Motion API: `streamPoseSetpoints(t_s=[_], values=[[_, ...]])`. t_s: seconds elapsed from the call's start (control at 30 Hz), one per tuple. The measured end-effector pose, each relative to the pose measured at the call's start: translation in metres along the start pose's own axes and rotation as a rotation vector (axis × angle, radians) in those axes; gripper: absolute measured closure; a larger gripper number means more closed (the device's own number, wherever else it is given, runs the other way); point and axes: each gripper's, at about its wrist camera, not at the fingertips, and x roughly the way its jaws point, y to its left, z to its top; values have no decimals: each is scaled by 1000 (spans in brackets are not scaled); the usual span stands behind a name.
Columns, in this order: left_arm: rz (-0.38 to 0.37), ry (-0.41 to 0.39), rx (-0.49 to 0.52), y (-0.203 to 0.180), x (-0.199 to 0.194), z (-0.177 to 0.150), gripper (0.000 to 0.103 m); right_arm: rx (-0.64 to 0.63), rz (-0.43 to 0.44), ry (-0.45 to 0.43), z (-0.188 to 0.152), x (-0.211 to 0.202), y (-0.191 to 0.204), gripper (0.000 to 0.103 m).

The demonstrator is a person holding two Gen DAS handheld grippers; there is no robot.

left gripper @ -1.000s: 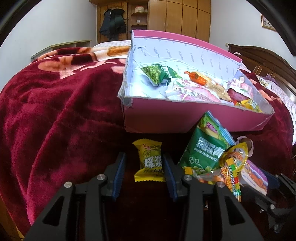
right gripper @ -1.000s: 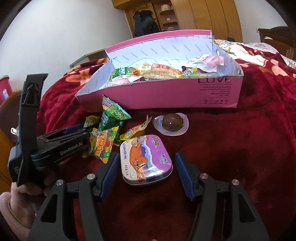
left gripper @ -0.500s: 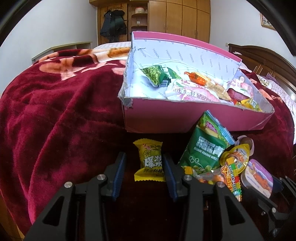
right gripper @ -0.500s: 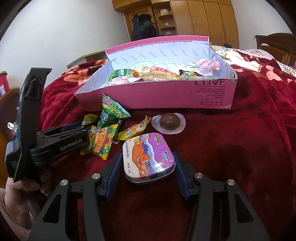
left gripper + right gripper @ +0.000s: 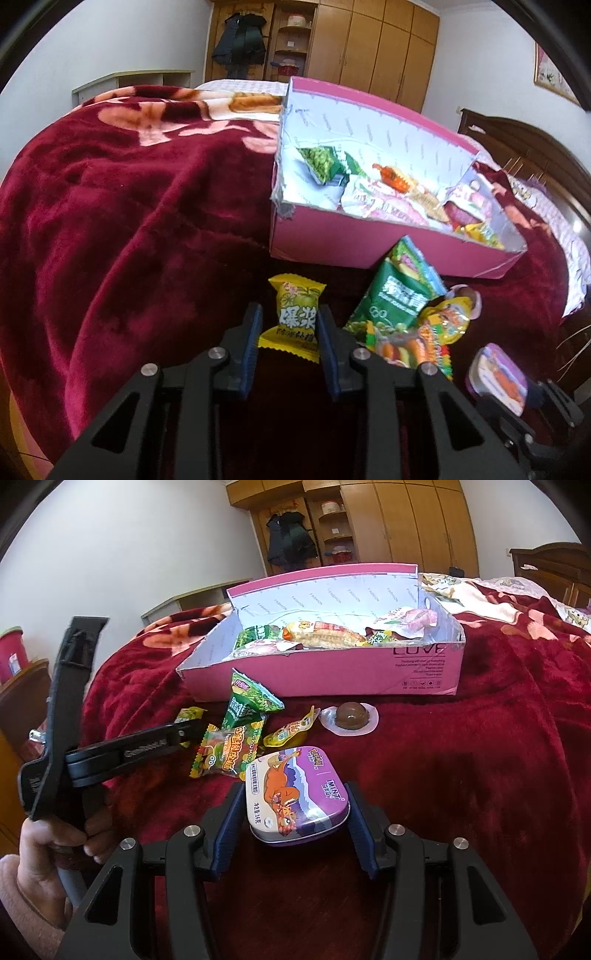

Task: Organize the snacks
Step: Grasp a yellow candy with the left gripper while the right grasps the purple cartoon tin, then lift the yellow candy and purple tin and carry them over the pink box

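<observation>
**Eng:** While you're holding there, I'm checking both views. Your right gripper (image 5: 293,790) is now pinching the mint tin (image 5: 295,797). A second ago those jaws were standing wide with the tin lying flat on the blanket (image 5: 480,775). Now both pads are pressing on its long sides, and its front is tipping up off the fabric.

**Op:** Left side?

**Eng:** It's doing the same. Your left gripper (image 5: 289,312) is closing in, and the pads are now touching both sides of the yellow candy packet (image 5: 297,314). I'm reading that as a pinch. I can't tell whether the packet is clearing the blanket yet.

**Op:** So both picks are done?

**Eng:** I'm judging yes, so you're moving from grasp to carry. The pink box (image 5: 332,675) is sitting further in from the bed's near edge, already part full and open on top. Its near wall is standing between you and the drop.

**Op:** What's still out?

**Eng:** The green pea packet (image 5: 245,705) is leaning by the box's near-left corner. The gummy packet (image 5: 229,755) is lying just in front of it. The small yellow sachet (image 5: 290,731) and the chocolate cup (image 5: 351,716) are lying along the box's near wall. That's four loose, so I'm calling the task well short of done.

**Op:** Risks?

**Eng:** The tin is looking smooth and only side-held, so I'm expecting it could slip if you tilt it. The candy wrapper is looking soft and may be crumpling in the jaws.
</observation>
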Motion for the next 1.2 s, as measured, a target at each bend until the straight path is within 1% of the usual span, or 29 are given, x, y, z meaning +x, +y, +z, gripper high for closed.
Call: streamPoseSetpoints(t_s=[0.27,0.57,0.87,1.03,1.2], values=[[-42,-62,16,-6,-30,6,72,8,6,-19,1,-8,-2,49],[-61,-96,50,-21,-46,11,72,48,12,-63,9,-23,-14,49],[-52,-109,58,-28,-36,30,72,67,3,-74,13,-27,-22,49],[-44,-129,70,-32,-29,48,72,65,-4,-86,17,-30,-25,49],[-33,-126,77,-38,-13,67,72,61,-12,-104,23,-35,-27,49]])
